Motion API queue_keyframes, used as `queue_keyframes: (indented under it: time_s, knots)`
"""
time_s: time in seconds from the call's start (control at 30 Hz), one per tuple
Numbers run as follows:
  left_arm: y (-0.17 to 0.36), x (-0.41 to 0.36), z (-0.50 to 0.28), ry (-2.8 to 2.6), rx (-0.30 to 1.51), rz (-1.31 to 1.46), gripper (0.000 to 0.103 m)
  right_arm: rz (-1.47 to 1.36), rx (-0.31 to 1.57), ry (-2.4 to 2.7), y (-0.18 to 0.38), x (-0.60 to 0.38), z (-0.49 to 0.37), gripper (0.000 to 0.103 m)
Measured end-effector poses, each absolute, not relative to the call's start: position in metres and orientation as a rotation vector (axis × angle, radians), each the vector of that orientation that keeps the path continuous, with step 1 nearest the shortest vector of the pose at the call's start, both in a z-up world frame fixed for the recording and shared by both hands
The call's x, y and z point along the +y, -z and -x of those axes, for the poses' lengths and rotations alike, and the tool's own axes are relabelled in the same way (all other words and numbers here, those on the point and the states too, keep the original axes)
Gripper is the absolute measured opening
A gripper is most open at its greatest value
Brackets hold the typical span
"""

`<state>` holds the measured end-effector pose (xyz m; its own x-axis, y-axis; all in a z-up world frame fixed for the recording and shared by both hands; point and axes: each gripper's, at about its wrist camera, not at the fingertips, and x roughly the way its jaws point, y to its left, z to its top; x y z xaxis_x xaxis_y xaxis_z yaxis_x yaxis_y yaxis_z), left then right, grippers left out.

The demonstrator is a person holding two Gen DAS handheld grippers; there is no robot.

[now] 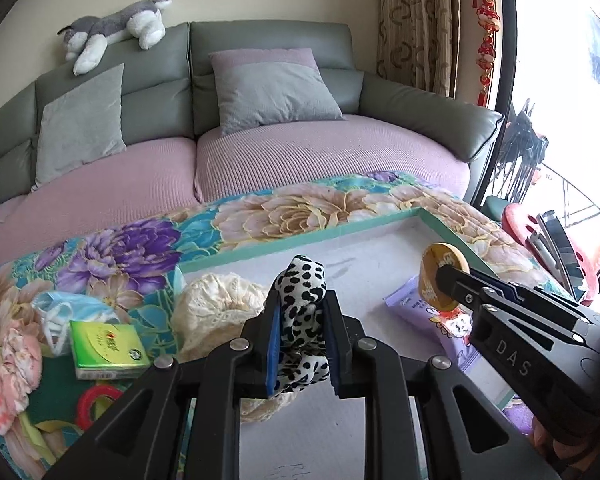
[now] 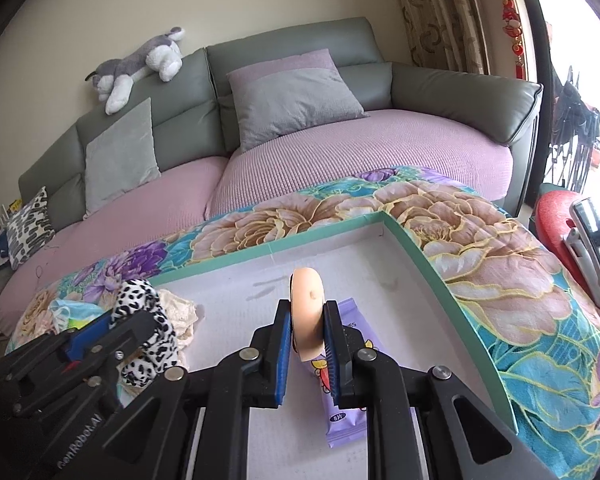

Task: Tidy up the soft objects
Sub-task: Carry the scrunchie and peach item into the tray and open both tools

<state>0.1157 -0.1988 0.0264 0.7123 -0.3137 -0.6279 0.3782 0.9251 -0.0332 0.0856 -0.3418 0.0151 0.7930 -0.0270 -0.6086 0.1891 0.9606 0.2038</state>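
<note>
While both fingers pinch leopard cloth (image 1: 302, 312) and puff (image 2: 308, 312), purple packet (image 2: 340, 376) in tray (image 2: 420, 248).

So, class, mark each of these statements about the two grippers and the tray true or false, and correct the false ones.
1. The left gripper clamps a leopard-print cloth. True.
2. The right gripper is open with nothing in it. False: it is shut on a round tan puff.
3. A purple packet lies in the white tray. True.
4. The plush dog lies in the tray. False: it lies on top of the sofa back.
</note>
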Motion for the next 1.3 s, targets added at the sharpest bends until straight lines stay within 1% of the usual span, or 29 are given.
queue_keyframes:
  time_s: [0.17, 0.27, 0.33, 0.4, 0.43, 0.47, 0.5, 0.53, 0.57, 0.63, 0.7, 0.77, 0.8, 0.87, 0.93, 1.0, 1.17, 1.23, 1.3]
  knots:
    - [-0.021, -0.202, -0.115, 0.404, 0.695, -0.094, 0.024, -0.230, 0.677, 0.125, -0.010, -0.336, -0.089, 0.020]
    - [-0.022, -0.202, -0.114, 0.416, 0.702, -0.093, 0.032, -0.222, 0.688, 0.141, -0.009, -0.336, -0.089, 0.020]
    - [-0.023, -0.199, -0.113, 0.409, 0.700, -0.090, 0.045, -0.220, 0.698, 0.146, -0.008, -0.336, -0.090, 0.021]
    - [-0.025, -0.195, -0.112, 0.403, 0.697, -0.079, 0.051, -0.215, 0.701, 0.154, -0.009, -0.336, -0.089, 0.023]
    - [-0.027, -0.193, -0.112, 0.400, 0.697, -0.076, 0.053, -0.211, 0.702, 0.158, -0.010, -0.336, -0.088, 0.029]
    - [-0.029, -0.191, -0.111, 0.395, 0.695, -0.074, 0.054, -0.208, 0.701, 0.162, -0.011, -0.336, -0.088, 0.041]
    - [-0.031, -0.188, -0.110, 0.391, 0.692, -0.074, 0.056, -0.204, 0.702, 0.169, -0.012, -0.336, -0.087, 0.050]
    - [-0.032, -0.187, -0.109, 0.386, 0.689, -0.074, 0.058, -0.199, 0.704, 0.175, -0.014, -0.335, -0.086, 0.064]
    - [-0.035, -0.184, -0.108, 0.379, 0.685, -0.074, 0.060, -0.195, 0.703, 0.178, -0.015, -0.335, -0.086, 0.066]
    - [-0.040, -0.176, -0.107, 0.353, 0.680, -0.071, 0.066, -0.185, 0.707, 0.187, -0.018, -0.334, -0.084, 0.066]
    - [-0.044, -0.168, -0.106, 0.318, 0.677, -0.062, 0.071, -0.176, 0.718, 0.195, -0.018, -0.333, -0.083, 0.070]
    - [-0.046, -0.158, -0.106, 0.279, 0.675, -0.053, 0.072, -0.169, 0.732, 0.206, -0.017, -0.332, -0.083, 0.076]
    - [-0.047, -0.152, -0.106, 0.254, 0.675, -0.051, 0.074, -0.168, 0.741, 0.211, -0.016, -0.332, -0.083, 0.077]
    - [-0.046, -0.141, -0.106, 0.210, 0.676, -0.049, 0.077, -0.169, 0.752, 0.209, -0.016, -0.332, -0.082, 0.083]
    - [-0.044, -0.130, -0.107, 0.161, 0.696, -0.043, 0.085, -0.166, 0.759, 0.208, -0.015, -0.329, -0.079, 0.086]
    - [-0.041, -0.118, -0.107, 0.122, 0.714, -0.027, 0.088, -0.163, 0.765, 0.204, -0.015, -0.327, -0.077, 0.090]
    - [-0.034, -0.094, -0.109, 0.055, 0.750, 0.029, 0.089, -0.158, 0.763, 0.205, -0.017, -0.321, -0.072, 0.103]
    - [-0.031, -0.089, -0.108, 0.046, 0.759, 0.036, 0.094, -0.147, 0.757, 0.203, -0.018, -0.317, -0.070, 0.103]
    - [-0.029, -0.085, -0.106, 0.033, 0.759, 0.036, 0.096, -0.137, 0.756, 0.203, -0.018, -0.314, -0.068, 0.103]
